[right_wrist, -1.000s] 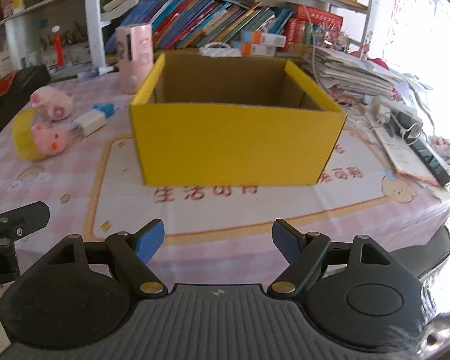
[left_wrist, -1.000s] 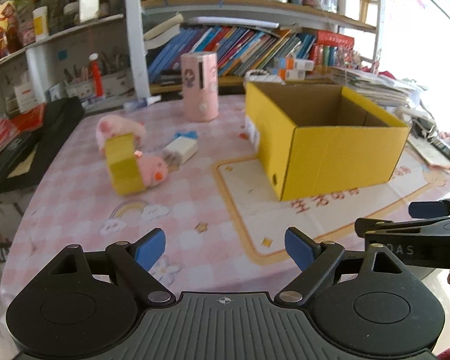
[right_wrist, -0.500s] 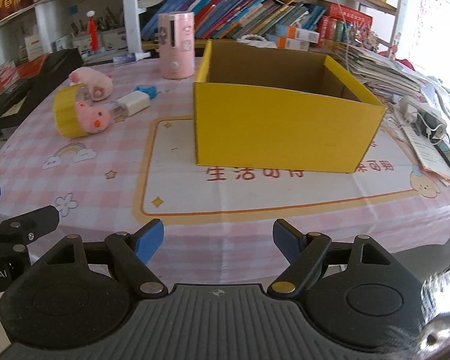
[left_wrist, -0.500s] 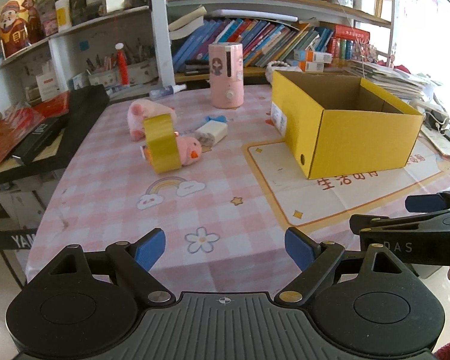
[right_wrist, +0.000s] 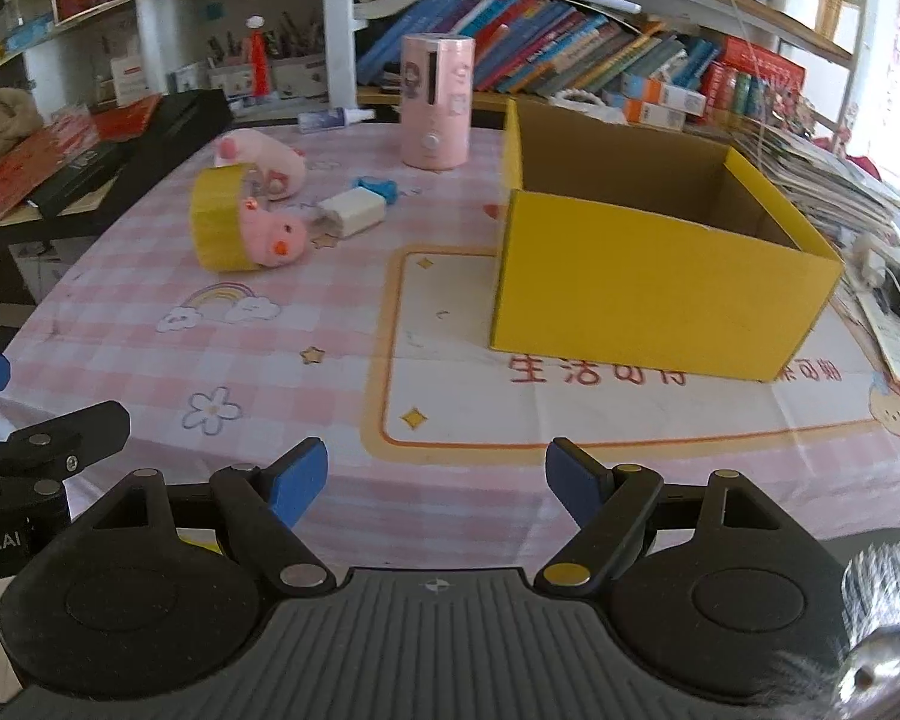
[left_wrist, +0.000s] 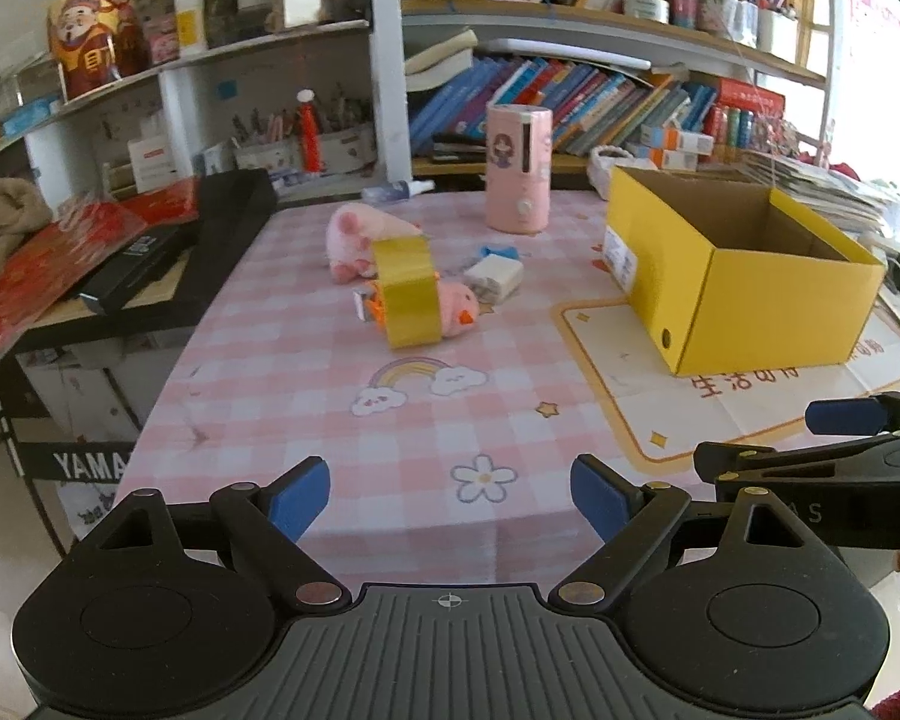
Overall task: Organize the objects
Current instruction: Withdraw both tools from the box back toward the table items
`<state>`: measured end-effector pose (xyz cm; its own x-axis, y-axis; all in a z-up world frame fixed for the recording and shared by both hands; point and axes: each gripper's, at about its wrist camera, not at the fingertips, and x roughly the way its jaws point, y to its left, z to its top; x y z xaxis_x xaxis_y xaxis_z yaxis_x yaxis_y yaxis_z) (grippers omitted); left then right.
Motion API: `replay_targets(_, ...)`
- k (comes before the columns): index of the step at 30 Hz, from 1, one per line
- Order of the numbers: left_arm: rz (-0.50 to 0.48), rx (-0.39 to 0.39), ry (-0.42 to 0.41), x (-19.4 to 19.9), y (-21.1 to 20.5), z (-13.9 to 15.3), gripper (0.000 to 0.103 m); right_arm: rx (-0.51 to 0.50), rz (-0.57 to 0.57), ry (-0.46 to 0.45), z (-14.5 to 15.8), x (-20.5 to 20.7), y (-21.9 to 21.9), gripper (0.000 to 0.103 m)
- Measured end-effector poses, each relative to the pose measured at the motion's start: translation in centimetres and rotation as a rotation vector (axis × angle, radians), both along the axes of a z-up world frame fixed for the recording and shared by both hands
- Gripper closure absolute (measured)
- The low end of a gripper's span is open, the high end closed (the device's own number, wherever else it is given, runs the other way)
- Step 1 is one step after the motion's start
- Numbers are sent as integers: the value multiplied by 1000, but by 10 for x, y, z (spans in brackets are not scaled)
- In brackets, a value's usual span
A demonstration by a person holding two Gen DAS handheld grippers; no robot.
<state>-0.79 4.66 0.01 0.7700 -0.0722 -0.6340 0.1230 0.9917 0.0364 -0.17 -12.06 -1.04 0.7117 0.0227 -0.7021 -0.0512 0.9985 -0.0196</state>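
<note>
Nearest the cameras, the left gripper [left_wrist: 450,498] and the right gripper [right_wrist: 435,483] hang side by side over the near edge of the surface [left_wrist: 306,372], both tilted downward toward it. Each has its jaws spread wide with nothing between them; the blue pads [left_wrist: 300,495] frame only checked cloth. In the left wrist view the right gripper's black arm juts in from the right edge.

Farther out, on the right, an open yellow cardboard box [right_wrist: 660,282] stands on the printed mat [right_wrist: 570,396], its inside bare as far as can be seen. To the left, well apart from the box, a roll of yellow tape [left_wrist: 405,294] stands on edge, touching a small pink plush toy [left_wrist: 456,309]. Just beyond lie a white and blue charger [left_wrist: 498,273] and a second pink plush [left_wrist: 354,237]. Behind them a pink cylindrical container [left_wrist: 519,168] stands upright near the bookshelf [left_wrist: 570,96].
</note>
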Motion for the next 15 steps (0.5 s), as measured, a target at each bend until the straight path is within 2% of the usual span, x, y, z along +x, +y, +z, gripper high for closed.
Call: replay_targets(15,47,-10,9,25,14,-5,13,15,74,4,-3,33,18,26)
